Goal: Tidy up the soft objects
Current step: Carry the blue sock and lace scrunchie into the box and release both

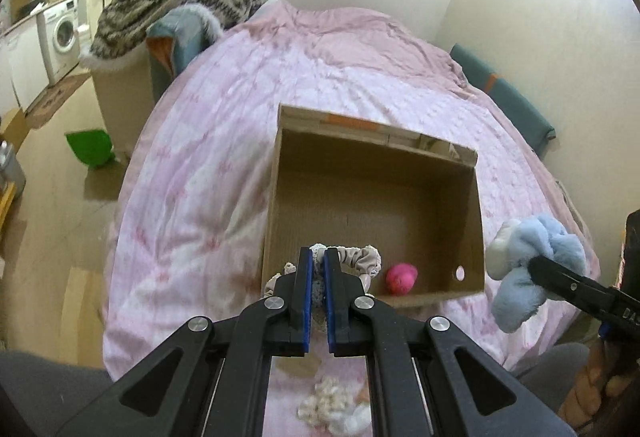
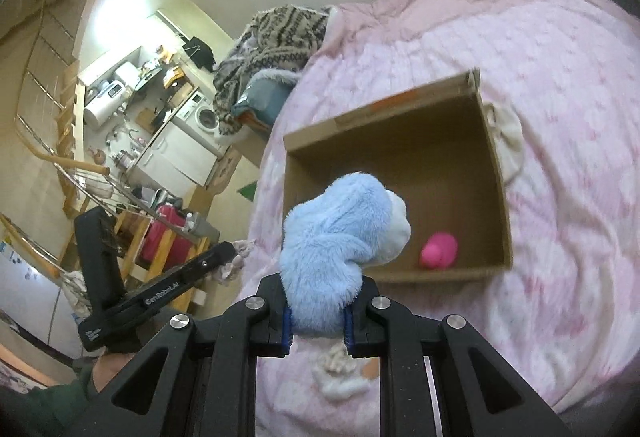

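An open cardboard box [image 1: 468, 221] [image 2: 496, 173] lies on the pink bed. A pink soft toy [image 1: 401, 278] [image 2: 439, 250] sits in its near corner. My left gripper [image 1: 318, 257] is shut on a beige scrunchie [image 1: 360, 259] and holds it over the box's near edge. My right gripper [image 2: 316, 313] is shut on a fluffy light blue plush [image 2: 340, 237], also in the left wrist view [image 1: 532, 265], just right of the box. A white fluffy item [image 1: 332, 407] [image 2: 340, 369] lies on the bed below both grippers.
The pink quilted bedspread [image 1: 224, 141] [image 2: 568, 117] covers the bed. A striped blanket [image 1: 176, 1] is piled at its far left corner. A cream cloth [image 2: 510, 135] lies behind the box. A green dustpan [image 1: 90, 147] and kitchen units stand on the floor at left.
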A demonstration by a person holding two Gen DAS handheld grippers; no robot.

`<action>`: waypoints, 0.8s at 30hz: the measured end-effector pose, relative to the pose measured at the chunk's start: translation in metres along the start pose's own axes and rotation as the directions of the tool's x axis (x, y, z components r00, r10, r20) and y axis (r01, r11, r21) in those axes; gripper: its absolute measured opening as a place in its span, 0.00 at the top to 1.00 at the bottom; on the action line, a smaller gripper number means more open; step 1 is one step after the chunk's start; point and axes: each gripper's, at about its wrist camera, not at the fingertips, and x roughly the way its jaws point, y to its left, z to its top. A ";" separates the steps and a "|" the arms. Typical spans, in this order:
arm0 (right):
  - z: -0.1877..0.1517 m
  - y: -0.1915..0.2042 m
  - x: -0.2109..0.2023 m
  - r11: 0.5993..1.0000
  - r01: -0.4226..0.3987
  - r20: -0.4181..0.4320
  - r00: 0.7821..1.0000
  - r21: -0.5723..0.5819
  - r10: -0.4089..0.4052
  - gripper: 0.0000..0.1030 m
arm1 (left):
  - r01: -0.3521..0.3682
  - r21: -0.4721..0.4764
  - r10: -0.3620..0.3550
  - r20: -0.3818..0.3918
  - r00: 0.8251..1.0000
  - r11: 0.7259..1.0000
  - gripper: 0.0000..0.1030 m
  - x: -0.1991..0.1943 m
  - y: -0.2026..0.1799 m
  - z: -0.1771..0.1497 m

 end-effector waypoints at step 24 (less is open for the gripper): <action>0.003 -0.053 0.083 0.979 0.205 -0.085 0.975 0.016 -0.203 0.80 | 0.022 0.084 -0.014 -0.096 0.995 0.996 0.95 0.106 -0.021 -0.007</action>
